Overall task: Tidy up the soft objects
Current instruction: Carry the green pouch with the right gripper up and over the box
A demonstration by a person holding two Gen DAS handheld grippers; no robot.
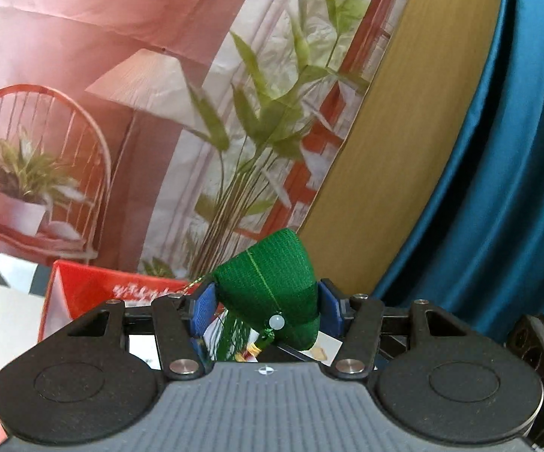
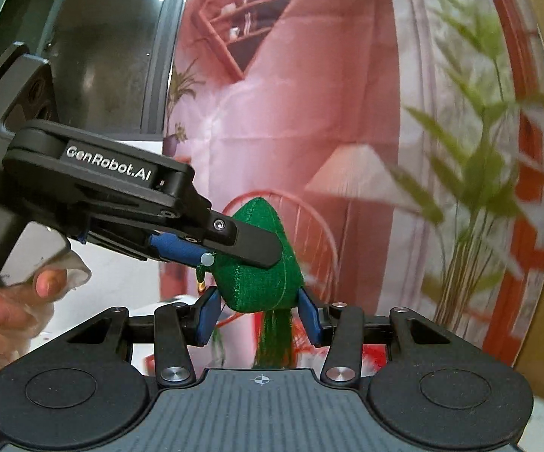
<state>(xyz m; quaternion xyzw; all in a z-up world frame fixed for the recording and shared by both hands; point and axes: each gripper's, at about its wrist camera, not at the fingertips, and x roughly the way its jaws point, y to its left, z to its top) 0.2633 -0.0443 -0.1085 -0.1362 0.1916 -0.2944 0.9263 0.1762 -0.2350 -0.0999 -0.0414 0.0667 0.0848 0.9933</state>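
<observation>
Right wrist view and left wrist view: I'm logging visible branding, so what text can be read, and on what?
"GenRobot.AI": side of the left gripper, right wrist view.
"DAS": partly cut off at the frame edge, same device's body.
White characters on the red box: too blurred to read.

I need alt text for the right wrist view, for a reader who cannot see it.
A green fabric pouch with a tassel is held in the air by two grippers at once: the right gripper clamps its lower part between blue fingers, and the left gripper, held by a hand, grips it from the left. Behind hangs a pink printed backdrop.
</observation>
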